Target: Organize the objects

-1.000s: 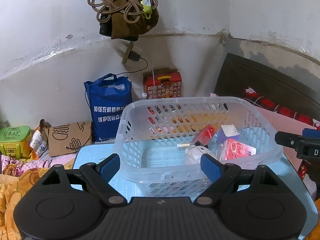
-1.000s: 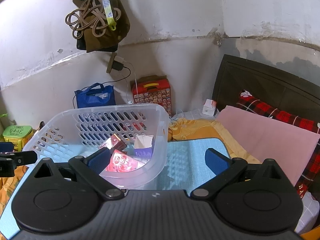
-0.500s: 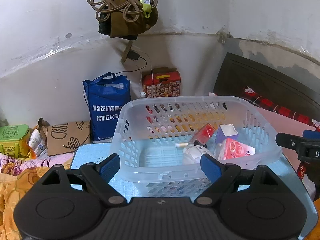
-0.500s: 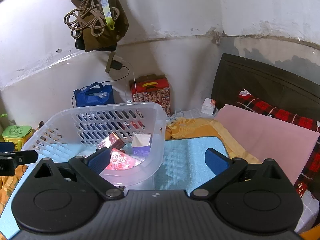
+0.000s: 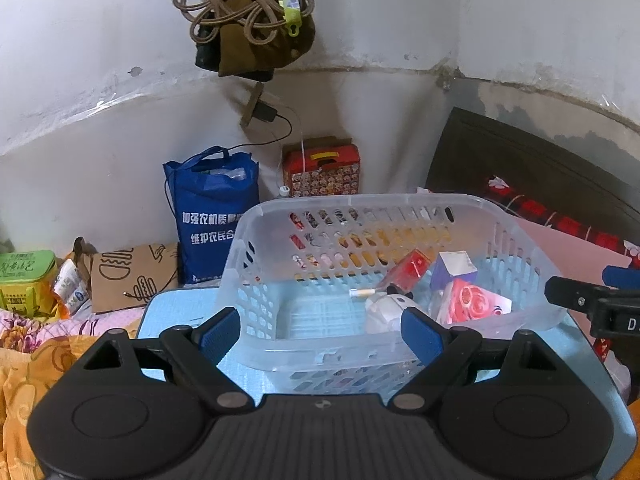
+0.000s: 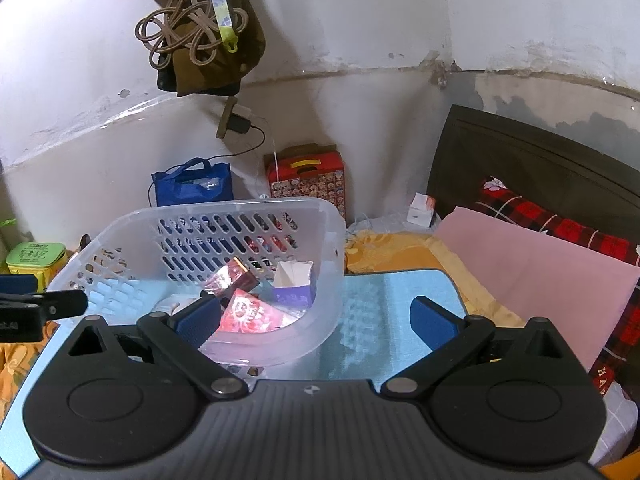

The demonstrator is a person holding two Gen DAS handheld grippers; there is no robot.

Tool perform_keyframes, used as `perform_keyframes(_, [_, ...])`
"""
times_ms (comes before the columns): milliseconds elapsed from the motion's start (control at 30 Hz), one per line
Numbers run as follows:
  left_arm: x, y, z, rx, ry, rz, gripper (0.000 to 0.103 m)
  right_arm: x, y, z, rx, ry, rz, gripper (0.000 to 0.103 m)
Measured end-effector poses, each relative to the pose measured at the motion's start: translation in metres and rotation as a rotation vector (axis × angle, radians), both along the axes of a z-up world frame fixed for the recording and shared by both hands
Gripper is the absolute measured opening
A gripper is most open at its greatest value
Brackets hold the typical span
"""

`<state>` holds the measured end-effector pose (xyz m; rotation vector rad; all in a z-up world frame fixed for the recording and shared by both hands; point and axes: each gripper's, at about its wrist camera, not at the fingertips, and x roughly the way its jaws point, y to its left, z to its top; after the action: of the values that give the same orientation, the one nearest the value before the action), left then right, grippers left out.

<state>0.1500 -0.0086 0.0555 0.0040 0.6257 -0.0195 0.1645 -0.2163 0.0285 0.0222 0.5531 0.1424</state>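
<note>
A clear plastic basket [image 5: 256, 264] stands on a light blue mat [image 5: 176, 308]. It holds a red box [image 5: 410, 270], a purple and white carton [image 5: 456, 270], a pink rose-print pack [image 5: 472, 306], a white object [image 5: 384, 308] and a small tube [image 5: 362, 293]. My left gripper [image 5: 320, 330] is open and empty, just in front of the basket's near wall. My right gripper [image 6: 316, 318] is open and empty, at the basket's [image 6: 120, 228] right end above the mat [image 6: 392, 292]. The pink pack [image 6: 248, 314] and the carton [image 6: 294, 280] show there too.
A blue bag [image 5: 212, 212], a red patterned case [image 5: 322, 172] and a cardboard bag [image 5: 128, 276] stand against the back wall. A green tin [image 5: 24, 280] sits at far left. A pink sheet [image 6: 536, 280] and dark headboard [image 6: 540, 156] lie to the right. Cords hang above.
Both grippers have risen and drawn back slightly, so the basket sits a little lower in each view. Both stay open and empty. The basket's contents have not moved.
</note>
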Motion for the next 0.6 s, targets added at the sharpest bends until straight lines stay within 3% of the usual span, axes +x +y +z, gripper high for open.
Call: perform_keyframes(600, [0.0012, 0.0042, -0.0033, -0.021, 0.002, 0.011, 0.090, 0.0001, 0.0081, 0.0040, -0.028, -0.007, 0.022, 0.103])
